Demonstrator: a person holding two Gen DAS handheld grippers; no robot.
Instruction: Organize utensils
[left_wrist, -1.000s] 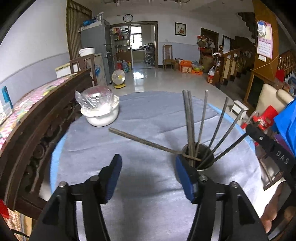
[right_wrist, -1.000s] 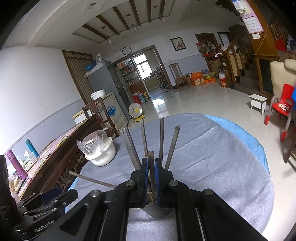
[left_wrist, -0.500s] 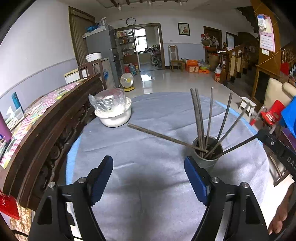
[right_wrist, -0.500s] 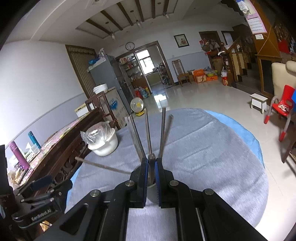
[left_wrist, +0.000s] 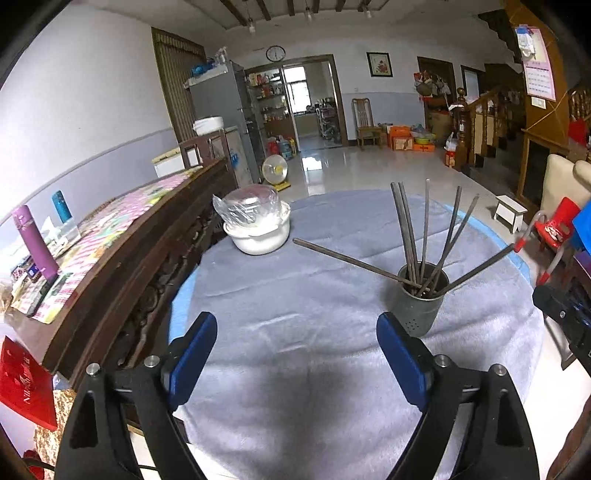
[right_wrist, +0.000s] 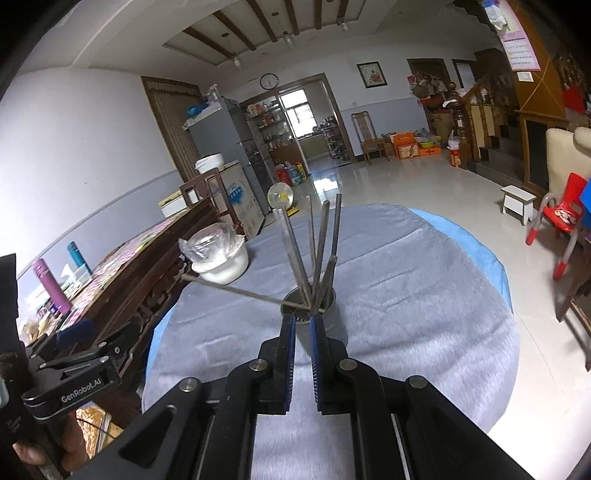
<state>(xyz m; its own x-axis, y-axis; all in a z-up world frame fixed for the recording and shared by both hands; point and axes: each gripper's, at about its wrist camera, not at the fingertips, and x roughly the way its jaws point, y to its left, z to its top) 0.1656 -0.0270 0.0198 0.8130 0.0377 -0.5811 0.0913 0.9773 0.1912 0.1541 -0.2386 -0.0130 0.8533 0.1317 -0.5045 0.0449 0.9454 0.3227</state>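
A grey metal holder (left_wrist: 419, 314) stands on the round cloth-covered table (left_wrist: 314, 291), right of centre, with several metal chopsticks (left_wrist: 424, 229) fanned out of it. One chopstick leans far out to the left. My left gripper (left_wrist: 295, 356) hovers near the table's front; its jaws are opening and nothing is between them. In the right wrist view the holder (right_wrist: 330, 319) and chopsticks (right_wrist: 323, 240) sit just beyond my right gripper (right_wrist: 303, 326), which is shut and holds nothing. The left gripper (right_wrist: 74, 373) shows at that view's left edge.
A white bowl (left_wrist: 258, 236) with a plastic-wrapped lid sits at the table's back left. A dark wooden sideboard (left_wrist: 122, 266) runs along the left, close to the table. Red chairs (left_wrist: 557, 225) and a small white stool (left_wrist: 511, 214) stand on the floor to the right.
Both grippers have drawn back from the holder, which now looks smaller and farther. The left jaws have spread wider. The chopstick seen between the right pads is no longer there.
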